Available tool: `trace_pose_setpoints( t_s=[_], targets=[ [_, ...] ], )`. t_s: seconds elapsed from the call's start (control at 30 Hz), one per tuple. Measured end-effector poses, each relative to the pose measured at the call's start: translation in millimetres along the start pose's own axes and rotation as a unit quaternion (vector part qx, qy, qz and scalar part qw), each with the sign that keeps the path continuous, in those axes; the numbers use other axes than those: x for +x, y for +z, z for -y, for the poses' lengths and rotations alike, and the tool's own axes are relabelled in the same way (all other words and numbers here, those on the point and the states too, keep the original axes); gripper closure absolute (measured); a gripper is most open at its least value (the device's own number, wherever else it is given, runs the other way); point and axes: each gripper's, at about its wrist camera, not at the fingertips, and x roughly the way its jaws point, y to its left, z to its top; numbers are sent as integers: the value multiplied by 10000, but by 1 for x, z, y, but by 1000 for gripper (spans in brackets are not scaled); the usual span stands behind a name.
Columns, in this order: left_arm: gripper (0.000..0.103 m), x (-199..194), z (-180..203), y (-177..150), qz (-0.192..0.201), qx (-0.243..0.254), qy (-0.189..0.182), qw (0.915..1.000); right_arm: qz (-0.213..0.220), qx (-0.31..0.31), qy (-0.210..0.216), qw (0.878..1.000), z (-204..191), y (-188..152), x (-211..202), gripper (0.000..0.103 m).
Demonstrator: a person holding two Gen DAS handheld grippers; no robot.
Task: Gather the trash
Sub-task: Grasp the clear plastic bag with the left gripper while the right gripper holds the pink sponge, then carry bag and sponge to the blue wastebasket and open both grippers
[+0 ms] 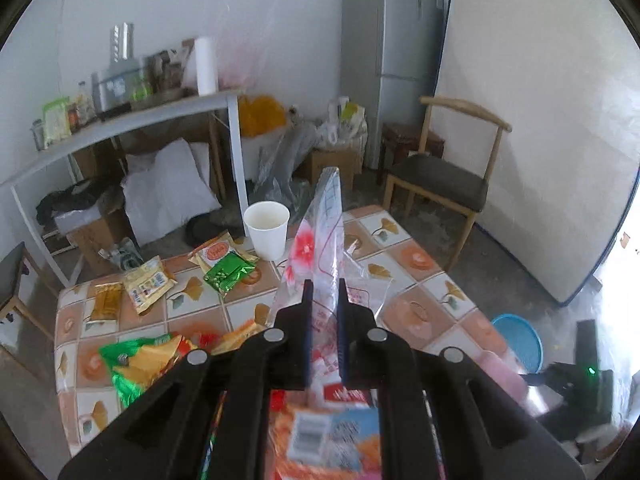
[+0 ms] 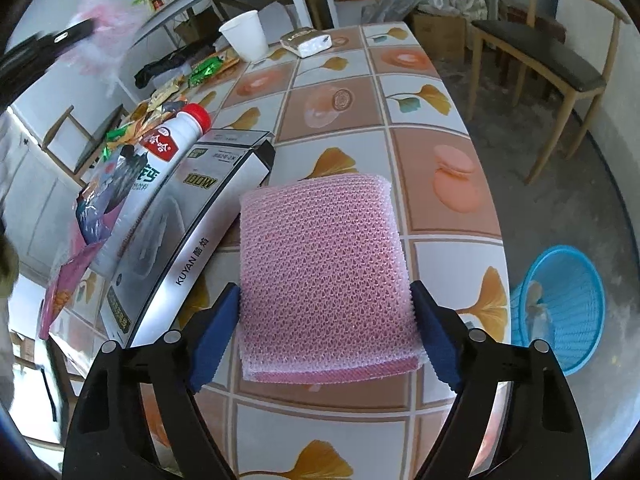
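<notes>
My left gripper [image 1: 325, 285] is shut on a clear plastic bag with a red flower print [image 1: 316, 240] and holds it above the tiled table [image 1: 420, 292]. Snack wrappers [image 1: 148, 282] and a white paper cup [image 1: 267, 230] lie on the table beyond it. My right gripper [image 2: 325, 300] is open, its blue pads [image 2: 218, 330] on either side of a pink foam net pad [image 2: 324, 268] that lies on the table [image 2: 440, 120]. A blue trash basket [image 2: 564, 304] stands on the floor to the right and also shows in the left wrist view [image 1: 520, 340].
A white bottle with a red cap [image 2: 160, 160] and a long KUYAN box [image 2: 188, 248] lie left of the pad. A tissue pack [image 2: 306, 42] and the cup [image 2: 245, 36] are at the far end. A wooden chair [image 2: 544, 60] stands on the right.
</notes>
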Motion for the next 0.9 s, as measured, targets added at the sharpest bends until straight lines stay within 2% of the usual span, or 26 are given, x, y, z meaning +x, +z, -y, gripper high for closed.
trace_pose_setpoints(
  t_s=[0.2,0.4,0.5,0.7,0.9],
  targets=[
    [94,-50,14,-23,576,-207,12,9981,137,313,195,9992,6,-1,-10,27],
    [94,-85,31,-45,894,-634,-266,9936,439,577,437,9964,14,-5,-37,27],
    [94,-95,45,-55,919,-806,-452,9915,505,805,763,9925,23,-8,-46,27],
    [94,-92,84,-67,736,-900,-787,9901,701,1206,1063,9845,43,-17,-63,27],
    [94,-72,137,-61,560,-657,-1190,9891,1041,1640,996,9759,77,-35,-91,27]
  ],
)
